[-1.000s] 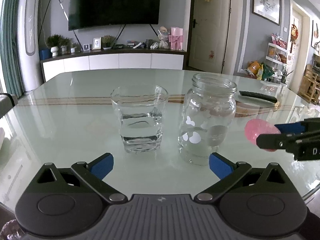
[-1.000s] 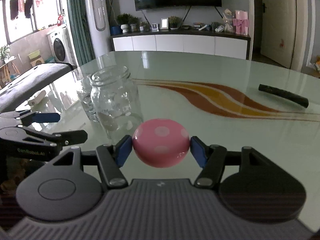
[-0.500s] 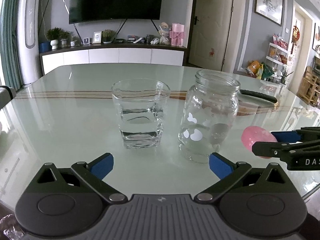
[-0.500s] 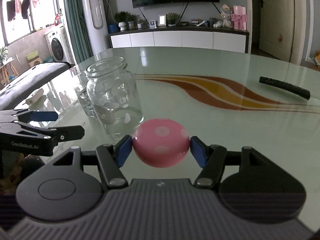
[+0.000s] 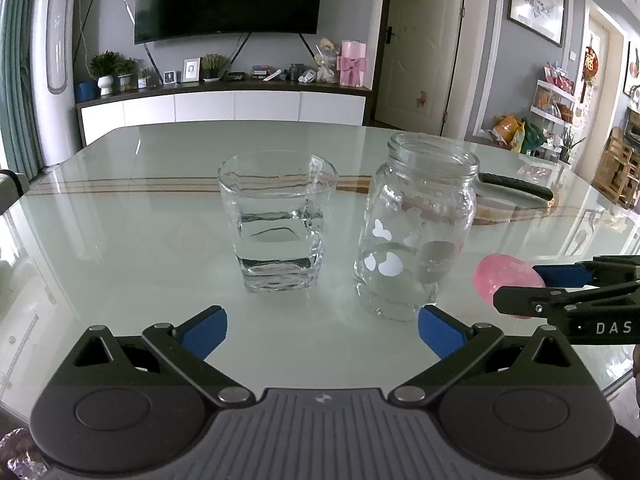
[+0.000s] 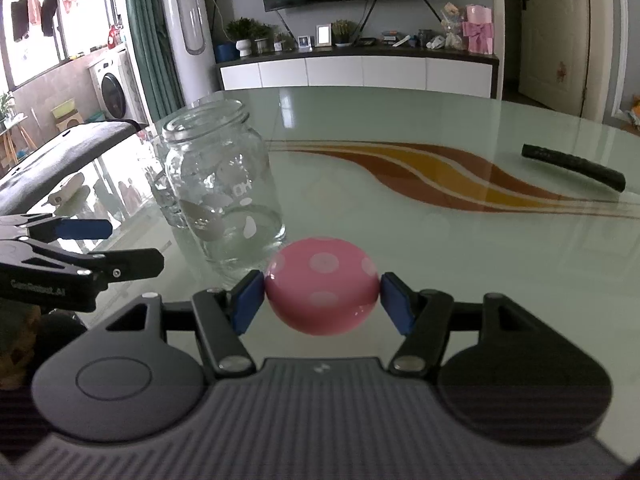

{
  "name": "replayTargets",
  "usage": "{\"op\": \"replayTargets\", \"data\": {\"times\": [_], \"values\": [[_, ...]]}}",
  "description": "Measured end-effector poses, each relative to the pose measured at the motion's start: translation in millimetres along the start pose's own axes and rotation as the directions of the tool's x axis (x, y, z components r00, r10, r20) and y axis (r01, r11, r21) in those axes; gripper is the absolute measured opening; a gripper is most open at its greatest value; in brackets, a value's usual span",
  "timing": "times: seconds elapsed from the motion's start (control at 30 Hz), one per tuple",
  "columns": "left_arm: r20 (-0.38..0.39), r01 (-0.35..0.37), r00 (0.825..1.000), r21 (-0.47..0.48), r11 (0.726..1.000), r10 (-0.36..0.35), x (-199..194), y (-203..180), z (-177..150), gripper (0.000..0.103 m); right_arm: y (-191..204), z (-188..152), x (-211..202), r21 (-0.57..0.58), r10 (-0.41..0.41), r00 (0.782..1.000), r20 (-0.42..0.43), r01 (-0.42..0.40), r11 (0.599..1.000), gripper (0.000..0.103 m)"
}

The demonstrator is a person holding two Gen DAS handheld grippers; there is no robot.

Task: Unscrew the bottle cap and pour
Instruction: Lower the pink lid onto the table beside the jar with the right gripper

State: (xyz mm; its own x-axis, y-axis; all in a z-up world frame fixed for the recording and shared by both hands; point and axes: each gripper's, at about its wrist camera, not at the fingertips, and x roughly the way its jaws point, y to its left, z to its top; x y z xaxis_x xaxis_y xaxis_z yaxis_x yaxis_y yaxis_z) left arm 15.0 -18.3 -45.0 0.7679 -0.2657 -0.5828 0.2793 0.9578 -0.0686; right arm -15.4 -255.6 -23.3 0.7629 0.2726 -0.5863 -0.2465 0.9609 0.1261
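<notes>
Right tongs point(image 6: 322, 300) grip the pink cap point(image 6: 321, 285) low over the tabletop point(image 6: 440, 216), likely to park it. The jar point(image 5: 416, 224) stands uncapped beside the glass point(image 5: 278, 224); left tongs point(image 5: 322, 332) gape wide, ready to grab.

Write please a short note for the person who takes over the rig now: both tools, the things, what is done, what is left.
Right tool: shut on the pink cap, low over the table, right of the jar.
Left tool: open, empty, in front of glass and jar.
Jar: upright, cap off, seems nearly empty.
Glass: left of the jar, about half full of water.
Done: cap unscrewed; water apparently poured.
Left: put the cap down.
</notes>
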Motion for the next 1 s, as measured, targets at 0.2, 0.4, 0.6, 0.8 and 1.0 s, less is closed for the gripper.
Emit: {"op": "replayTargets", "data": {"times": [0.2, 0.4, 0.6, 0.8, 1.0], "values": [[-0.005, -0.001, 1.000, -0.001, 1.000, 0.001, 0.8, 0.0, 1.1, 0.102, -0.1, -0.7, 1.2, 0.000, -0.005, 1.000, -0.005, 0.005, 1.000, 0.064], [-0.008, -0.002, 1.000, 0.000, 1.000, 0.002, 1.4, 0.3, 1.5, 0.102, -0.9, -2.0, 2.9, 0.004, -0.002, 1.000, -0.012, 0.002, 1.000, 0.064], [-0.011, -0.003, 1.000, 0.002, 1.000, 0.003, 0.6, -0.3, 0.7, 0.103, 0.9, -2.8, 5.1, -0.009, -0.007, 1.000, -0.016, 0.007, 1.000, 0.064], [-0.011, -0.004, 1.000, 0.000, 1.000, 0.004, -0.1, -0.1, 1.0, 0.102, 1.9, -4.3, 7.8, -0.015, -0.012, 1.000, -0.021, 0.012, 1.000, 0.064], [-0.012, -0.005, 1.000, 0.000, 1.000, 0.005, 2.3, -1.8, 1.2, 0.102, 1.4, -4.6, 9.9, -0.020, -0.017, 1.000, -0.025, 0.016, 1.000, 0.064]]}}
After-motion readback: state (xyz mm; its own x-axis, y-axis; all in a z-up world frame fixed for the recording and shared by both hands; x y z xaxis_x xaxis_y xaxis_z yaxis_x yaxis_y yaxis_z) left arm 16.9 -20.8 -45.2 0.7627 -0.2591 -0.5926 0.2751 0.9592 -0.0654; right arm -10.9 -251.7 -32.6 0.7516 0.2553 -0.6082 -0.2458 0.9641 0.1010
